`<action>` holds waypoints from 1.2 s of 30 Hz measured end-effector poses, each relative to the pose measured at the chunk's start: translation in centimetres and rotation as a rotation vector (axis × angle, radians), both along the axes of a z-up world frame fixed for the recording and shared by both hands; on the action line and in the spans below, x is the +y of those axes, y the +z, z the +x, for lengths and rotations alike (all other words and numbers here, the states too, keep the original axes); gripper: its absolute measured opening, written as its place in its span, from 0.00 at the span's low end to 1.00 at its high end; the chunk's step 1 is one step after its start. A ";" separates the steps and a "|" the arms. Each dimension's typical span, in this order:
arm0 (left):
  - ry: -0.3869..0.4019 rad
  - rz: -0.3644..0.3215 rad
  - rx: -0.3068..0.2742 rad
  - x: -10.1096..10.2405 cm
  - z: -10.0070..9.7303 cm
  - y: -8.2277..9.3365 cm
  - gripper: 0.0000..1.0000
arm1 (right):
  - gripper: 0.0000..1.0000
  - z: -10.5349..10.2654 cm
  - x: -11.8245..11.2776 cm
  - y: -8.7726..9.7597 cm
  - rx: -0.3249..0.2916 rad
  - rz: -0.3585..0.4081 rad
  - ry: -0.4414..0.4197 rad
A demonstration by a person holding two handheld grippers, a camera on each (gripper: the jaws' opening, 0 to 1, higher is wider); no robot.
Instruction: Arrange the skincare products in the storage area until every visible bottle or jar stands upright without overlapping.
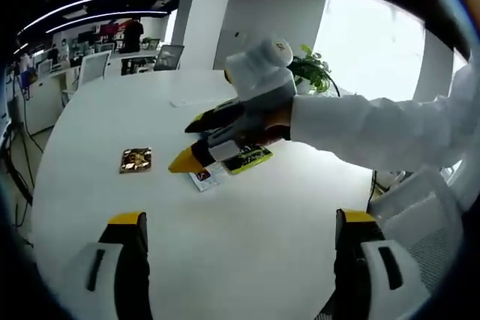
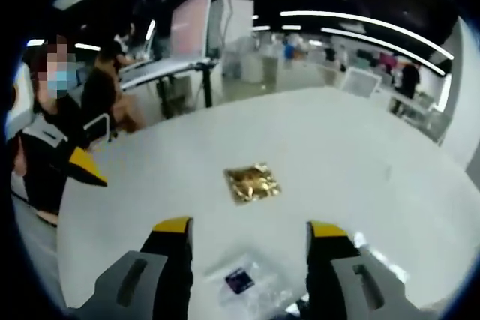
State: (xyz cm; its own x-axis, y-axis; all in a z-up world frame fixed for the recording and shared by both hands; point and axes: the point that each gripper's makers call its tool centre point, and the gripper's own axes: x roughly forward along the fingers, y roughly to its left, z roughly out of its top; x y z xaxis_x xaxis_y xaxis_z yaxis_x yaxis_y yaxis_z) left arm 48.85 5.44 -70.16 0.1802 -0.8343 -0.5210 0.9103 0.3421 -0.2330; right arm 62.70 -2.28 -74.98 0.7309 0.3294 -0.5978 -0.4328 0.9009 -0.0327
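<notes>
Table (image 1: pixel 247 260) — white, broad, rounded — lies under both grippers. In the left gripper view the left gripper (image 1: pixel 238 222) hovers above it with its yellow-tipped jaws spread wide and nothing between them. Ahead of it the right gripper (image 1: pixel 196 151) reaches in from the right, held by a gloved hand (image 1: pixel 259 110) on a white sleeve (image 1: pixel 382 136); its yellow tips point left and down over the packets, and whether they are parted cannot be told from this angle. Under those tips lie a green packet (image 1: pixel 247 159) and a small clear sachet (image 1: pixel 204 177), side by side on the table; a gold sachet (image 1: pixel 136 160) lies flat well to their left. A plant (image 1: pixel 311 71) stands at the far table edge.

In the right gripper view the right gripper (image 2: pixel 247 226) hangs over the table, jaws apart and gripping nothing. The gold sachet (image 2: pixel 253 183) lies flat just beyond the tips, and the clear sachet (image 2: pixel 244 282) with a dark patch sits low between the jaws. The left gripper's yellow tip (image 2: pixel 86 166) comes in at the left edge. No bottle or jar can be made out among these flat packets.
</notes>
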 end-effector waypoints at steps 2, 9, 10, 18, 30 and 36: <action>-0.002 0.001 0.000 0.0 0.0 0.0 0.99 | 0.57 0.4 0.1 -0.2 0.005 -0.002 0.004; 0.012 0.003 0.007 0.3 0.4 -0.2 0.99 | 0.52 2.4 0.3 -0.9 0.003 0.010 0.000; 0.012 0.003 0.008 0.2 0.4 -0.2 0.99 | 0.52 2.7 0.3 -1.1 0.006 0.014 -0.002; -0.003 0.009 0.013 0.0 0.2 -0.5 0.99 | 0.40 4.7 0.3 -1.3 -0.001 0.040 -0.028; 0.001 0.001 0.014 -0.1 0.4 -0.5 0.99 | 0.32 5.9 -0.1 -2.9 0.018 0.055 -0.095; 0.006 -0.005 0.014 0.1 0.5 -0.4 0.99 | 0.28 7.1 -0.1 -3.6 0.034 0.079 -0.108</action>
